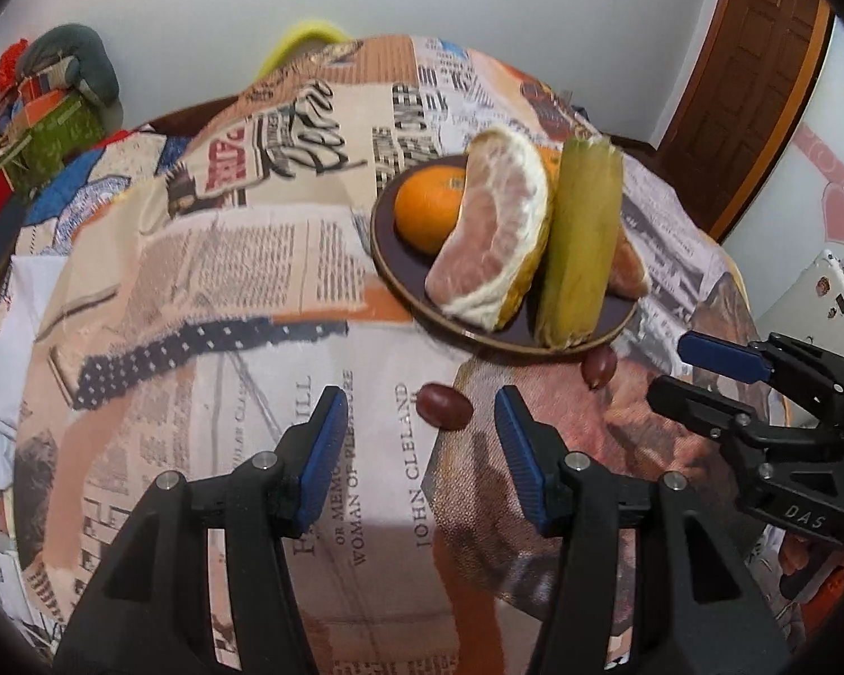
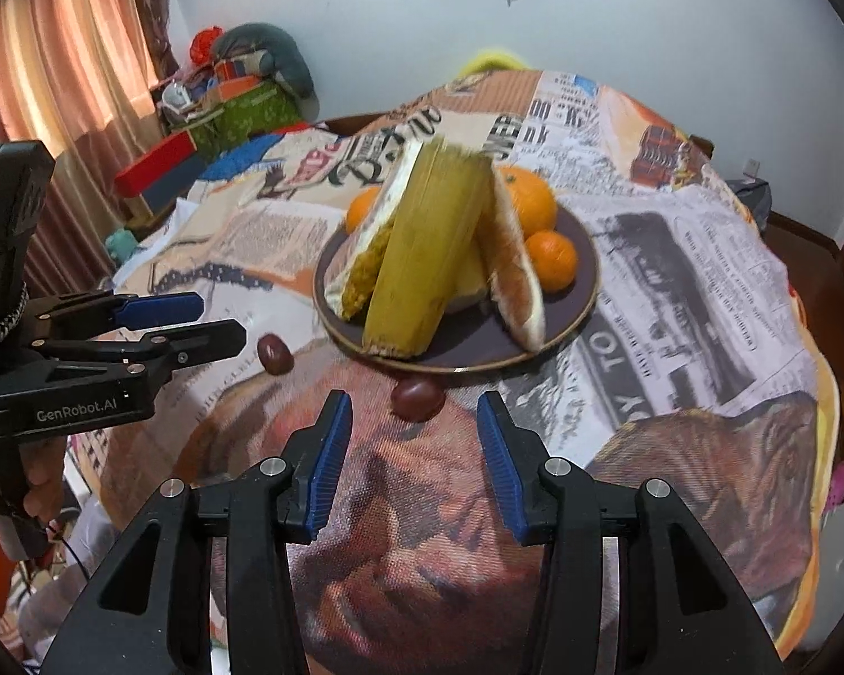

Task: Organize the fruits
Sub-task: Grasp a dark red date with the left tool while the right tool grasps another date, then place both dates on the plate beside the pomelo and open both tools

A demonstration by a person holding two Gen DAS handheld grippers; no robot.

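**Two loose grapes outstanding, plate already stocked**

1. Counter (image 1: 208,281): round, under a newsprint-pattern cloth; carries everything below.

2. Plate (image 1: 388,275): dark, toward the far right of the counter in the left wrist view. Holds two pomelo wedges (image 1: 495,230), a husked corn cob (image 1: 579,242) leaning between them, and several oranges (image 1: 427,216).

3. Left gripper (image 1: 422,453): jaws partly apart, nothing between the pads. It points down at the near grape (image 1: 443,406), which lies on the cloth just beyond the fingertips and roughly centred in the gap.

4. Right gripper (image 2: 413,439): jaws partly apart, likewise empty. The second grape (image 2: 416,398) lies just ahead of its tips, close against the near rim of the plate.

5. Grapes: two, dark red, both on the cloth outside the plate, near each other but apart.

Step in hand, as judged: the approach to pick up the stray grapes, one per gripper, for transfer to the plate.

Next move calls for: bringing each pair of pads down astride its grape, then a gentle close, since the fruit is small, round, soft and likely to roll. The right side has little room beside the plate rim.
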